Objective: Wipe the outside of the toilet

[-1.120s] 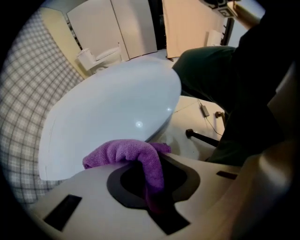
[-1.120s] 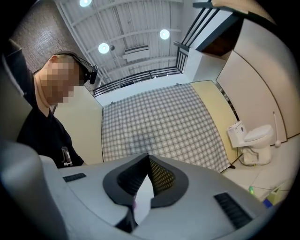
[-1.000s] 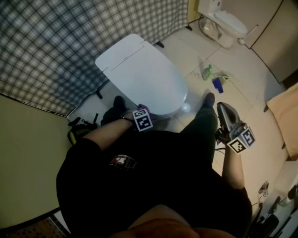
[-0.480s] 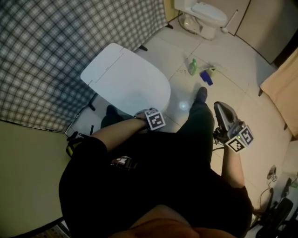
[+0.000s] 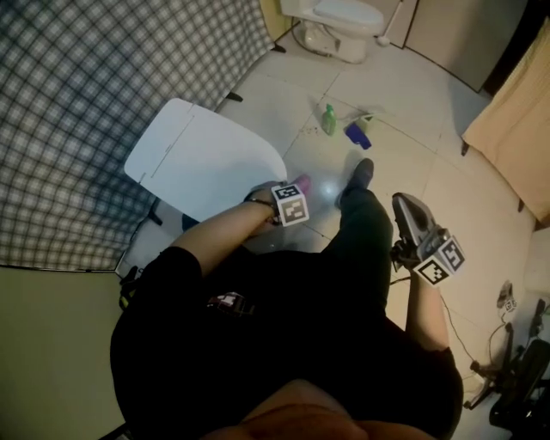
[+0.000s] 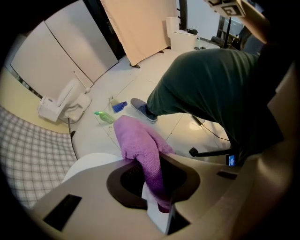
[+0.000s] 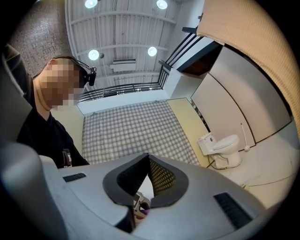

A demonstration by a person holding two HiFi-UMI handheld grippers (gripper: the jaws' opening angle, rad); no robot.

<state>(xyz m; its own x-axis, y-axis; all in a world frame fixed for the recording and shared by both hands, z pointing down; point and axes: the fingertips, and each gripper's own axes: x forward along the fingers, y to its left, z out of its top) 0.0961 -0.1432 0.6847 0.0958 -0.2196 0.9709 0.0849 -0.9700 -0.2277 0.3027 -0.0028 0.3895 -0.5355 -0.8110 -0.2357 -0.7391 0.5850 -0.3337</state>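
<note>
The white toilet (image 5: 206,168) stands with its lid down against the checked wall. My left gripper (image 5: 292,191) is at the toilet's front right edge, shut on a purple cloth (image 5: 302,182). In the left gripper view the purple cloth (image 6: 140,145) bulges out of the left gripper (image 6: 152,185) beside the toilet's white rim (image 6: 89,164). I cannot tell whether the cloth touches the toilet. My right gripper (image 5: 411,216) is held up on the right, well away from the toilet. In its own view the right gripper (image 7: 147,159) has its jaws together, with nothing in them.
A second toilet (image 5: 335,17) stands at the back, with a green bottle (image 5: 328,120) and a blue bottle (image 5: 357,133) on the tiled floor before it. The person's shoe (image 5: 361,172) is next to the toilet. A beige curtain (image 5: 516,120) hangs right; cables and stands (image 5: 516,387) lie bottom right.
The left gripper has slid along the toilet's front edge to the right, and the purple cloth now shows ahead of it. The right gripper has hardly moved.
</note>
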